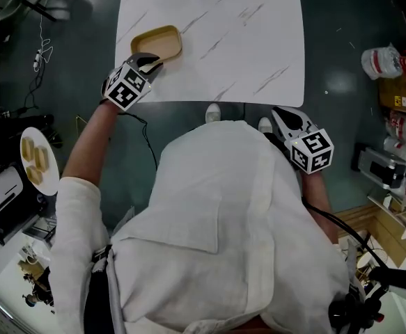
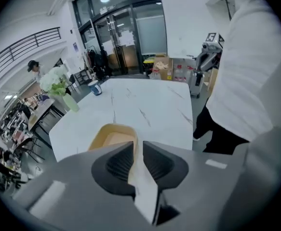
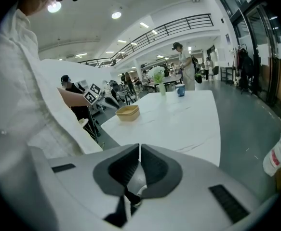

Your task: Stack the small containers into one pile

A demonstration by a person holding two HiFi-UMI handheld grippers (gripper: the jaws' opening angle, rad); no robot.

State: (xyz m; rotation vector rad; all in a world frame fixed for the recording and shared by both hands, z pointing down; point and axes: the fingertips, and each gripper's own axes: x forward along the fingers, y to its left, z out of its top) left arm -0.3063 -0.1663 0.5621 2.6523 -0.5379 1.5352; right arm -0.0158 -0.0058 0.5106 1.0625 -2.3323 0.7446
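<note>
left claw [image 2: 138,148] pinches the tan container [image 2: 112,136] rim near the table [image 2: 145,105] edge; right claw [image 3: 140,150] is closed, empty, off the table.

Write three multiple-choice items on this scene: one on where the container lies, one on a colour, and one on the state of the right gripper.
1. Where on the table does the tan container lie?
A) in the middle
B) near the corner at the left gripper
C) at the far edge

2. What colour is the table top?
A) dark wood
B) green
C) white with grey veins

3. How do the jaws of the right gripper stand?
A) together, with nothing between them
B) wide apart
C) shut on the container

Answers:
1 B: the head view shows it at the near left corner.
2 C: all views show pale marble.
3 A: the right gripper view shows them meeting, empty.
</note>
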